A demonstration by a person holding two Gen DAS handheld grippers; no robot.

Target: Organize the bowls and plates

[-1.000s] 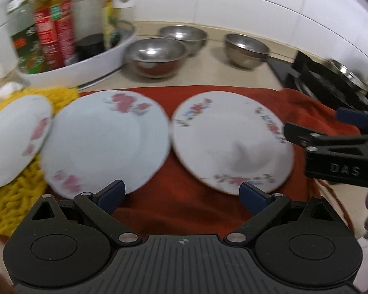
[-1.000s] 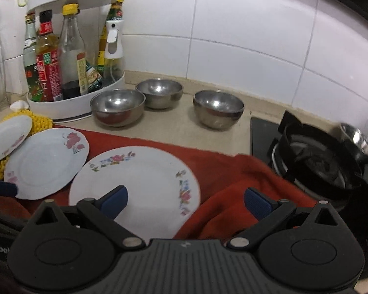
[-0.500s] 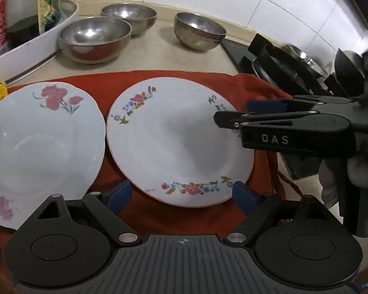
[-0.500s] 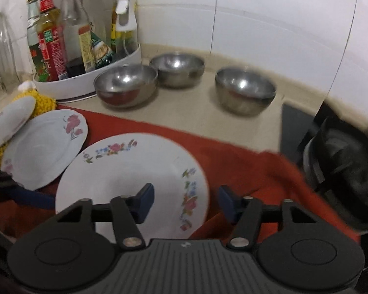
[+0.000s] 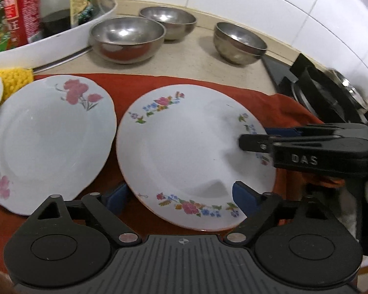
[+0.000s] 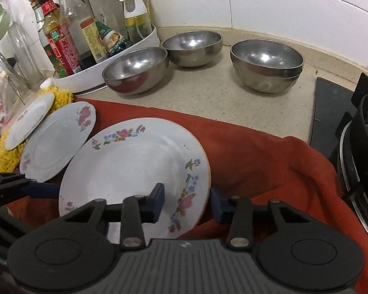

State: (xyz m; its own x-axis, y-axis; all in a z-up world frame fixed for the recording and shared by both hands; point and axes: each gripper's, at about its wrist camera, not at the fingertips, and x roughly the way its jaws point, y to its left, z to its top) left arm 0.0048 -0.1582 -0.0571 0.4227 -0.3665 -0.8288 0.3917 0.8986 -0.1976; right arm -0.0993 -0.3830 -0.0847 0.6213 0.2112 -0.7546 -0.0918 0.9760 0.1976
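— Since a moment ago, I'm narrowing my right gripper (image 6: 186, 202) around the floral plate's (image 6: 132, 169) rim, fingers straddling it, not yet clamped, while it's lying on the red towel (image 6: 257, 152)
— And your left gripper (image 5: 176, 197)?
— Hovering with fingers apart at the near edge. I'm counting three plates, three steel bowl spots

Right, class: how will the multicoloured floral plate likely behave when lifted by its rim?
The floral plate looks glazed ceramic, so probably stiff, and fragile if dropped. Its glossy surface may be slippery between the right tool's pads. Pinched only at the rim, over the red cloth, it could sag or tilt.
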